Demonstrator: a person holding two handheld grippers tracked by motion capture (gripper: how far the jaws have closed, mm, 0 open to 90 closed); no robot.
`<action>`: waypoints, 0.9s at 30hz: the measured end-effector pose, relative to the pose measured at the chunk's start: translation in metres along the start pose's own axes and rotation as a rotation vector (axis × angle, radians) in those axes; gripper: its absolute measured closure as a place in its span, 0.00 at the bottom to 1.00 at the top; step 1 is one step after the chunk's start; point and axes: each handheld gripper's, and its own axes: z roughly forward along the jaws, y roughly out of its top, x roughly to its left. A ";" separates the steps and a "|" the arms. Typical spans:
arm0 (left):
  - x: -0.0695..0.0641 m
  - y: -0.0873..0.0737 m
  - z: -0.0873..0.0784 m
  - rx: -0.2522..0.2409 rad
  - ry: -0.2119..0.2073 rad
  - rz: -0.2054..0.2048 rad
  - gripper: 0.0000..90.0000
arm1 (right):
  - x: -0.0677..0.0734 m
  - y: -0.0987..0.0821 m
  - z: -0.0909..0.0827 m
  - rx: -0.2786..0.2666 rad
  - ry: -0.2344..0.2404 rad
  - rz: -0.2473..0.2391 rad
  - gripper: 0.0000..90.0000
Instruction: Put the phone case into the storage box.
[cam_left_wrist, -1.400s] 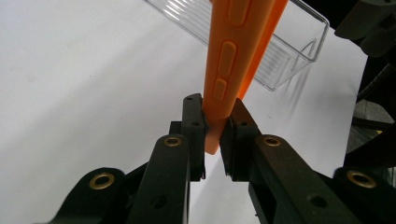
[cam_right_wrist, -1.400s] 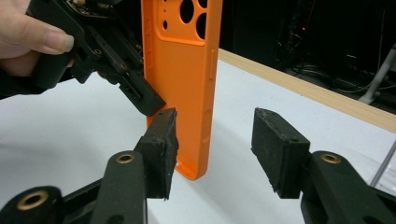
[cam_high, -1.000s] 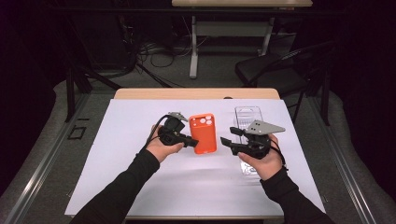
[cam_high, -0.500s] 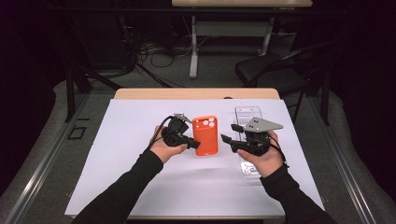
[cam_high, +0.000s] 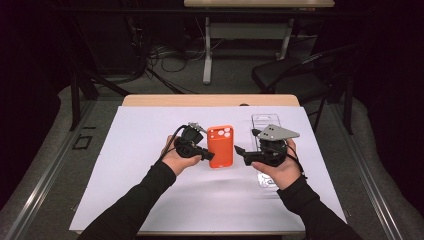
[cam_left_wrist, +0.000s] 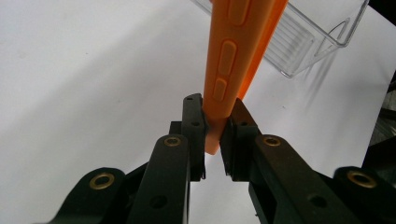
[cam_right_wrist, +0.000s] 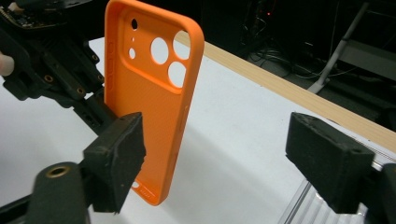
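Observation:
An orange phone case (cam_high: 220, 145) with camera cutouts is held off the white table cover. My left gripper (cam_high: 209, 156) is shut on its lower edge. In the left gripper view the jaws (cam_left_wrist: 215, 119) pinch the case (cam_left_wrist: 229, 70) by its thin side, near the buttons. My right gripper (cam_high: 240, 151) faces the case from the right and is open. In the right gripper view its pads (cam_right_wrist: 116, 161) stand wide apart, the case (cam_right_wrist: 149, 93) is upright just beyond the left one, and the left gripper (cam_right_wrist: 60, 79) shows behind it.
A clear plastic tray (cam_high: 265, 120) lies on the white sheet under and beyond the right hand; it shows as the tray (cam_left_wrist: 303, 42) behind the case and the tray (cam_right_wrist: 303, 205) below the right jaw. The table's wooden far edge (cam_high: 210, 100) borders a dark floor with a chair (cam_high: 295, 75).
The left gripper and the orange case have drifted slightly to the right. The right gripper has hardly moved.

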 end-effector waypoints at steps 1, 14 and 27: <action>0.000 0.000 0.001 0.002 0.002 0.000 0.90 | 0.000 0.000 0.000 0.001 -0.007 0.001 0.19; -0.005 0.002 0.008 0.030 0.005 0.007 0.90 | -0.001 0.005 0.010 0.046 -0.019 0.037 0.10; -0.009 0.004 0.014 0.054 0.022 0.023 0.90 | 0.003 0.011 0.014 0.057 -0.024 -0.024 0.16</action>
